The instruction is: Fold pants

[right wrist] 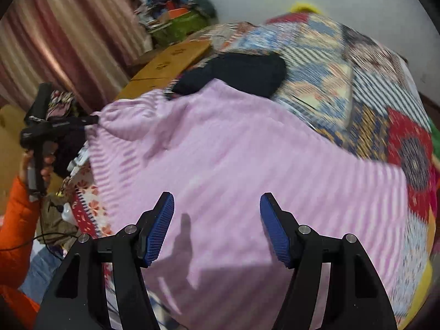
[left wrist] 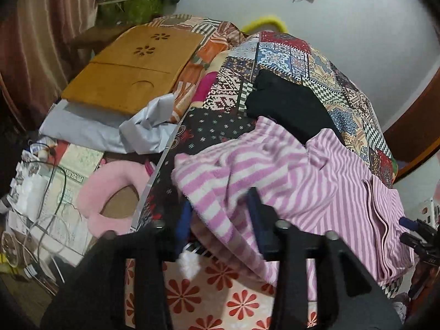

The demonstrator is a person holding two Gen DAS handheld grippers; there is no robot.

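The pink and white striped pants [left wrist: 316, 181] lie partly folded on a patchwork bedspread [left wrist: 288, 55]. In the left wrist view my left gripper [left wrist: 220, 217] stands at their near left end, which is bunched up. A wad of striped cloth sits between its spread blue fingers, and the pads do not visibly pinch it. The right wrist view is blurred. There my right gripper [right wrist: 217, 228] hangs open just above the flat pants [right wrist: 233, 151], with nothing between its pads. That view also shows the left gripper [right wrist: 92, 121] at the pants' left edge. The right gripper [left wrist: 405, 229] shows at the right edge.
A black garment [left wrist: 288, 104] lies on the bedspread just beyond the pants. To the left are a wooden lap tray [left wrist: 132, 68], grey cloth [left wrist: 90, 132], a pink neck pillow [left wrist: 110, 187] and cables. A red-flowered sheet [left wrist: 220, 288] hangs below. An orange sleeve [right wrist: 16, 220] is at the left.
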